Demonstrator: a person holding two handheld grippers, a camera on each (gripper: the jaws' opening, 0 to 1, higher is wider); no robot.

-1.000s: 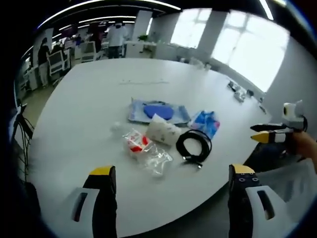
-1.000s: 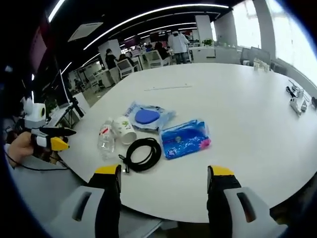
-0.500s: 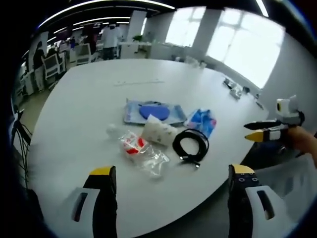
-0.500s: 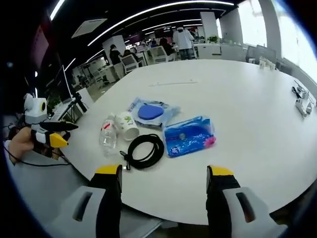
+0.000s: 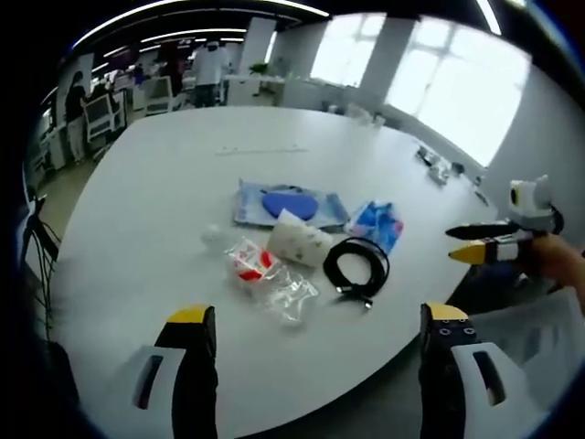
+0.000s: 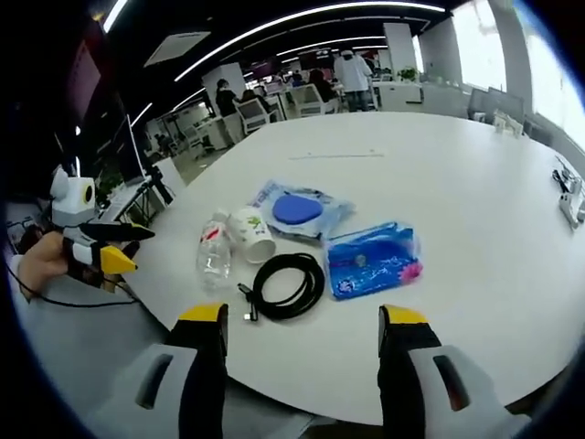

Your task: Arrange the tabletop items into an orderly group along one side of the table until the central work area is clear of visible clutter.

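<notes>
A cluster of items lies near the white table's [image 5: 164,183] near edge. It holds a clear blue pouch with a blue disc [image 5: 288,203] [image 6: 297,210], a paper cup on its side [image 5: 300,242] [image 6: 251,233], a crushed clear bottle with a red label [image 5: 265,274] [image 6: 215,256], a coiled black cable [image 5: 357,267] [image 6: 288,285] and a blue packet [image 5: 377,224] [image 6: 370,261]. My left gripper [image 5: 317,315] [image 6: 123,247] hovers open off the table's edge, short of the bottle. My right gripper [image 6: 304,315] [image 5: 475,245] is open too, held off the edge short of the cable.
A thin pale strip [image 5: 260,151] [image 6: 338,155] lies further in on the table. Small gadgets [image 5: 439,169] [image 6: 571,197] sit at the far side by the windows. Behind the table are office chairs, desks and standing people [image 6: 352,78].
Both views have shifted slightly with the hands. The items on the table lie where they were, and both grippers stay open.
</notes>
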